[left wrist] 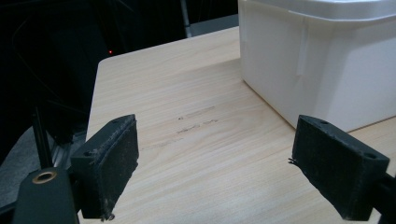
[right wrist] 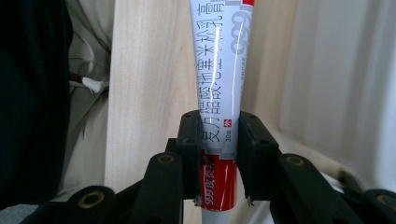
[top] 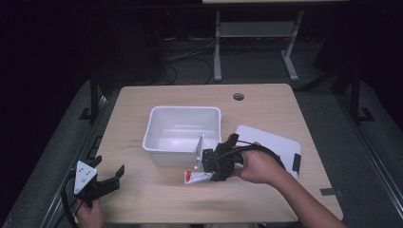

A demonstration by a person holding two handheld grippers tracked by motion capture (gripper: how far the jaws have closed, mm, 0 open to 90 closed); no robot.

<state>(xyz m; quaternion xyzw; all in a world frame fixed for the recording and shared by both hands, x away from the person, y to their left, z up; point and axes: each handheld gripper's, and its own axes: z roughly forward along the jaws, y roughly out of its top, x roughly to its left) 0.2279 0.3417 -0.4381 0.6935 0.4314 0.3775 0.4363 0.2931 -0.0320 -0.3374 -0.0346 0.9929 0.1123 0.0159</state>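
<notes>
A white and red ointment tube [top: 197, 177] [right wrist: 219, 107] with printed characters is clamped between the pads of my right gripper [top: 216, 171] [right wrist: 219, 144], held just above the table in front of the white bin [top: 183, 135]. The tube sticks out to the left of the jaws in the high view. My left gripper [top: 107, 178] [left wrist: 215, 172] stands open near the table's front left corner, nothing between its pads, with the bin's wall [left wrist: 322, 65] ahead on its right.
A white lid [top: 275, 145] lies flat to the right of the bin, behind my right hand. The wooden table [top: 157, 199] has a cable hole [top: 238, 96] at the back. A metal stand [top: 256, 42] is on the floor beyond.
</notes>
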